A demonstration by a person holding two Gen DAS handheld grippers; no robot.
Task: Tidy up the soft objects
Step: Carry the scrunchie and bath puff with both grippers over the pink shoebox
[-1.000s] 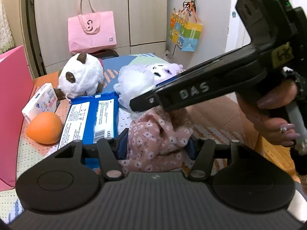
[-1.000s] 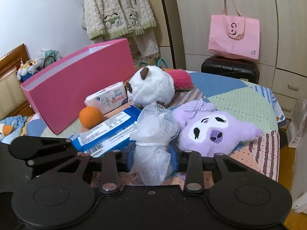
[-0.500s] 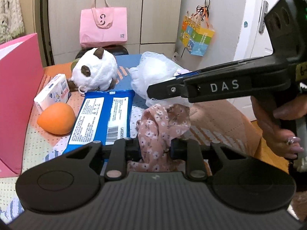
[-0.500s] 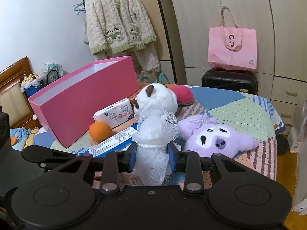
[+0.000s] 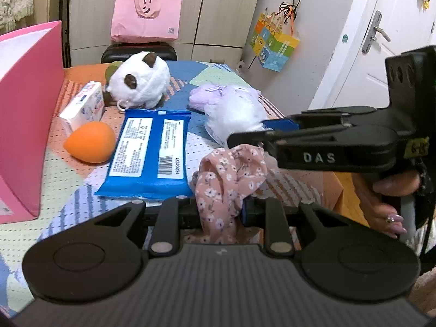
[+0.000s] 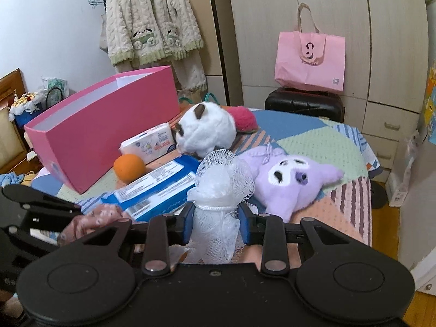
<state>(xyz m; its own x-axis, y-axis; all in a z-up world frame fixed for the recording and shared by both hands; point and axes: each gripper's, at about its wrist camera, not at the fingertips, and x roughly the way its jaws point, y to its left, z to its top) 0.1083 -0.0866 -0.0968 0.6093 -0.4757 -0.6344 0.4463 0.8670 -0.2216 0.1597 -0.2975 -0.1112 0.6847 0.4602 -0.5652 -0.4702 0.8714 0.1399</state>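
L gripper (image 5: 219, 209) clamped on a pink floral cloth (image 5: 227, 174): thin fabric w/ small white flowers, bunched and crumpled. Cloth sits between the two pads, pinched at its narrow waist; bulk puffs up above the jaws and leans toward the R side of the view, a tail hangs below. Long axis roughly vertical, slightly tilted.

R gripper (image 6: 215, 223) closed on a white mesh bath pouf (image 6: 223, 179): netted, frilly, tied w/ a cord at the neck. Blue pads squeeze it just under the cord; round head stands upright above the jaws, loose netting trails below. Long axis vertical.

Both items held just above the patchwork table cover (image 6: 321, 147), near its front edge, R gripper crossing in front of the L cam. Behind on the cover: blue wipes pack (image 5: 148, 150), orange sponge (image 5: 90, 145), tissue pack (image 5: 83, 106), white panda plush (image 6: 205, 132), purple plush (image 6: 293, 182). Pink box (image 6: 103, 125) stands open at the L edge.
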